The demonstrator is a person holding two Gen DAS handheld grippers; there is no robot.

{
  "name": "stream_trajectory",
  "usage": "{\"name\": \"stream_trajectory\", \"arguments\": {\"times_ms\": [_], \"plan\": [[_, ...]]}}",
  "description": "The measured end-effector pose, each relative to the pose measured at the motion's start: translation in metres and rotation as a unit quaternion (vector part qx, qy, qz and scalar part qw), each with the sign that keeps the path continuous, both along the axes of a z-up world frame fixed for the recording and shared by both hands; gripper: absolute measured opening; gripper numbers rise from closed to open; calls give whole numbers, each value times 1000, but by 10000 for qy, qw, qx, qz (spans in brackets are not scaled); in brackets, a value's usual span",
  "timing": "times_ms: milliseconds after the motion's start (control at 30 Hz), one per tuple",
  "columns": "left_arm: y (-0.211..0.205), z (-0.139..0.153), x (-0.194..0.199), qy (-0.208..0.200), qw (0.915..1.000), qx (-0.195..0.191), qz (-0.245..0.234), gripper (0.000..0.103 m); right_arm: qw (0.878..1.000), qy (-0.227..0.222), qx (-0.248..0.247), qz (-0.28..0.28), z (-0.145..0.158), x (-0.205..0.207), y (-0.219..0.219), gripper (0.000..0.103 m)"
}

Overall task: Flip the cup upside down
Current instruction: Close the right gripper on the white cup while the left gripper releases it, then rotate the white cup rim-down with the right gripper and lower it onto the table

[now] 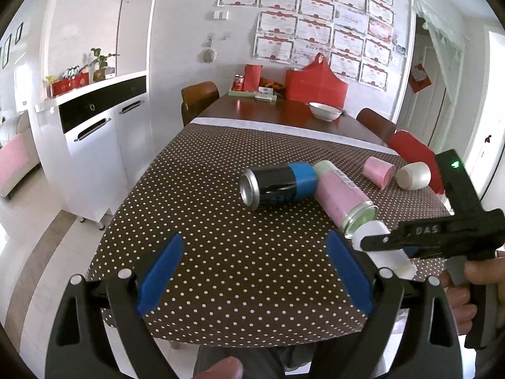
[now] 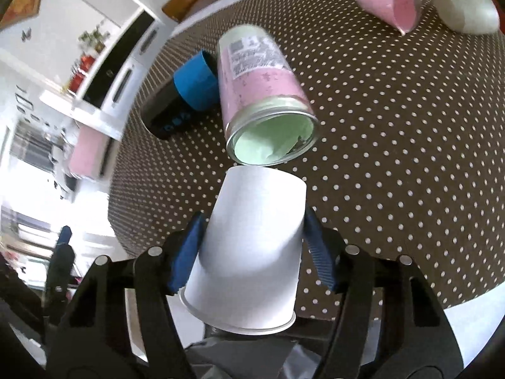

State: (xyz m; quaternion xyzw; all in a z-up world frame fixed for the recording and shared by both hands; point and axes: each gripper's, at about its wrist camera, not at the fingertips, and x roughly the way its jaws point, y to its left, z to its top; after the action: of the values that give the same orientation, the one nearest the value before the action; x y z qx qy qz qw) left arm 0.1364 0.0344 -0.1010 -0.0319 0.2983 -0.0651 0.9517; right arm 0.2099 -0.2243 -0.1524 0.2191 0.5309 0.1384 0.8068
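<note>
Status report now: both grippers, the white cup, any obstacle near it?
Right gripper shut on white cup, rim toward camera. Left gripper open, holds nothing. Pink jar lies just beyond the cup's base; black can beside it.

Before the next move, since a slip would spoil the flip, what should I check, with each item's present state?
1. Right gripper shut on white cup: ok.
2. Fingers on both sides of the cup: ok.
3. Cup's base clear of the pink jar: cannot tell, they look very close.
4. Left gripper open, out of the way: ok.
5. Cup's rim undamaged: cannot tell.
</note>
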Motion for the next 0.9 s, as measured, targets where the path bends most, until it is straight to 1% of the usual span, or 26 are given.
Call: {"name": "stream_trajectory", "arguments": {"times_ms": [100, 133, 200, 267, 300, 367, 400, 433, 467, 500, 533, 600, 633, 700, 800, 900], "plan": [[-7, 3, -3, -27, 10000, 52, -52, 91, 9990, -256, 341, -145, 10, -10, -14, 63], [-9, 4, -4, -39, 9999, 72, -67, 91, 9980, -412, 424, -227, 16, -14, -20, 63], [-12, 7, -7, -66, 9999, 99, -80, 91, 9948, -843, 430, -383, 30, -22, -29, 63], [-14, 10, -7, -83, 9999, 101, -85, 91, 9882, -1341, 320, -671, 44, -31, -38, 63], [-15, 11, -8, -94, 9999, 96, -80, 91, 9837, -1586, 162, -827, 49, -34, -40, 63], [-18, 13, -10, -123, 9998, 98, -73, 91, 9693, -2160, -386, -1113, 54, -45, -43, 63], [-20, 14, -12, -137, 9998, 108, -70, 91, 9581, -2477, -729, -1239, 53, -51, -40, 63], [-21, 15, -13, -158, 9998, 126, -71, 91, 9515, -2640, -899, -1301, 51, -54, -40, 63], [-23, 15, -14, -175, 9997, 146, -66, 91, 9422, -2840, -1126, -1378, 48, -59, -39, 63], [-24, 16, -15, -185, 9997, 159, -66, 91, 9364, -2957, -1254, -1417, 44, -60, -39, 63], [-26, 17, -16, -201, 9996, 173, -68, 91, 9280, -3121, -1414, -1464, 39, -62, -37, 63], [-28, 18, -17, -237, 9995, 210, -60, 91, 9164, -3331, -1643, -1490, 31, -60, -27, 63], [-30, 18, -17, -240, 9994, 229, -57, 91, 9132, -3390, -1701, -1491, 28, -60, -25, 63], [-33, 18, -17, -225, 9994, 271, -60, 91, 9092, -3458, -1789, -1479, 21, -60, -22, 63], [-37, 17, -17, -204, 9992, 326, -49, 91, 8991, -3604, -2009, -1460, 10, -59, -12, 63], [-39, 16, -16, -175, 9992, 347, -46, 91, 8954, -3646, -2157, -1368, -4, -59, -3, 63]]}}
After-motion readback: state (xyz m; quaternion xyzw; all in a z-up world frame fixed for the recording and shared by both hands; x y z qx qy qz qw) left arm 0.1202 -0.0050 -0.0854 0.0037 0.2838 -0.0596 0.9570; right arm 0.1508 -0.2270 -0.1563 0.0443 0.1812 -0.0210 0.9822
